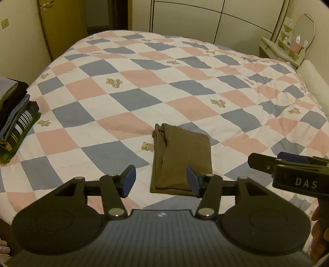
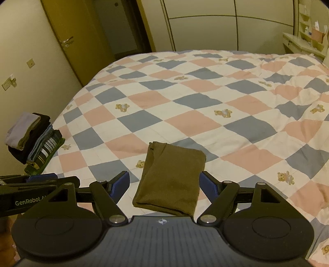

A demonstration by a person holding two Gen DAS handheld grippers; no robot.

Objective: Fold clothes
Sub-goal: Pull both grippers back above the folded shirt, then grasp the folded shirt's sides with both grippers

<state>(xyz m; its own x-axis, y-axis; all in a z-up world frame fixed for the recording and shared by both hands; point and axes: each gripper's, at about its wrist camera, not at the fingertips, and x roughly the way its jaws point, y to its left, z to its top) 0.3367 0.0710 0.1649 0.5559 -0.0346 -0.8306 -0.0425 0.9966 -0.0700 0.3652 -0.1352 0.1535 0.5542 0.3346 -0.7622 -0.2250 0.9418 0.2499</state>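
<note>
A wide bed [image 1: 144,86] carries a quilt [image 2: 205,106] of pink, blue and white diamonds dotted with small bears; past its far edge stand pale wardrobe doors [image 1: 216,18] and a wooden door [image 2: 67,41] with a metal handle, beside a dark doorway. The folded olive-brown garment [image 1: 181,158] lies flat near the bed's near edge, about midway along it; a stack of folded clothes [image 2: 35,141] sits at the bed's left edge, well apart from it. The left gripper [image 1: 161,180] hangs above the near edge with its jaws spread wide and nothing between them, its right pad overlapping the garment's near corner in view; the right gripper [image 2: 164,185] is likewise released, its blue pads either side of the garment, holding nothing. Only the left wrist view shows the dresser [image 1: 287,51] with an oval mirror and a padded white headboard at the right; only the right wrist view shows the wall switches [image 2: 9,83] and the lavender piece atop the stack.
</note>
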